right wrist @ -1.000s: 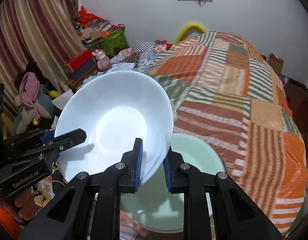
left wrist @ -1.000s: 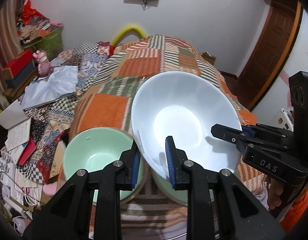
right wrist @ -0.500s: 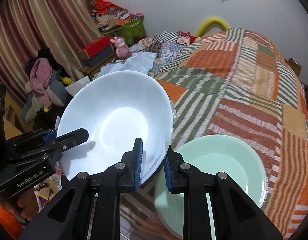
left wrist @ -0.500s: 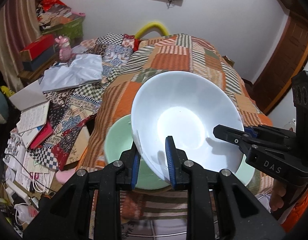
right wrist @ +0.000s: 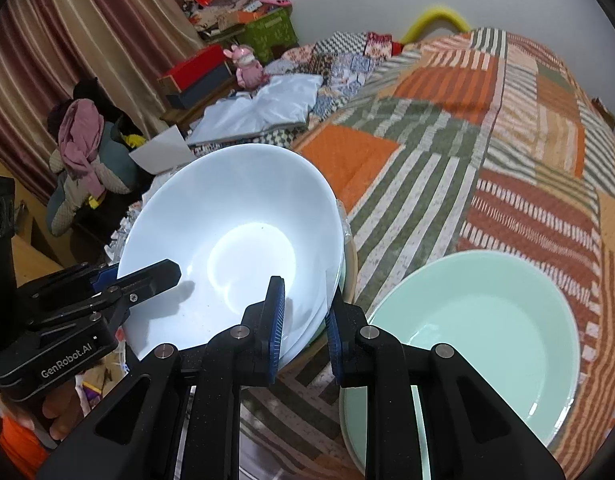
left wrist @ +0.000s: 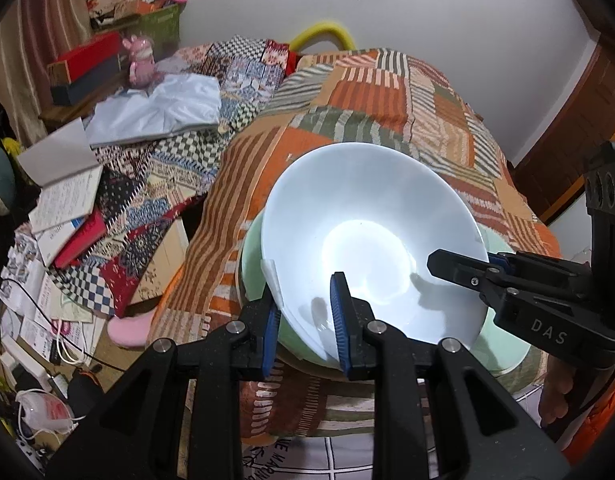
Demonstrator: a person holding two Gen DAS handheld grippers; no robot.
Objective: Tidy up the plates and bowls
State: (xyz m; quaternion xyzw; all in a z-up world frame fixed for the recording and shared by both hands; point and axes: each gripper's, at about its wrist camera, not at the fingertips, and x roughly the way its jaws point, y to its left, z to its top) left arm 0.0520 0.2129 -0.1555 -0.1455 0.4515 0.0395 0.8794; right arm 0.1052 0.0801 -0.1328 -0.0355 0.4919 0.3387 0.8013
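Note:
A large white bowl [left wrist: 367, 208] [right wrist: 235, 200] hangs tilted over the near end of the bed, held by its rim from two sides. My left gripper [left wrist: 305, 312] [right wrist: 147, 280] is shut on the near-left rim. My right gripper [right wrist: 305, 312] [left wrist: 459, 264] is shut on the opposite rim. A mint green bowl [left wrist: 252, 264] lies directly beneath the white bowl, mostly hidden; I cannot tell whether they touch. A second, wide mint green dish [right wrist: 479, 328] [left wrist: 503, 344] rests on the quilt to the right of the white bowl.
The striped patchwork quilt [left wrist: 387, 92] [right wrist: 507, 120] covers the bed behind the dishes. Books and papers [left wrist: 63, 200], a grey cloth [left wrist: 159, 108] and cables [left wrist: 47, 360] clutter the left side and floor. A hand [left wrist: 555, 396] grips the right tool.
Both grippers have carried the white bowl leftward and down. The left green bowl now sits under it, and the wide green dish has come out from beneath to its right.

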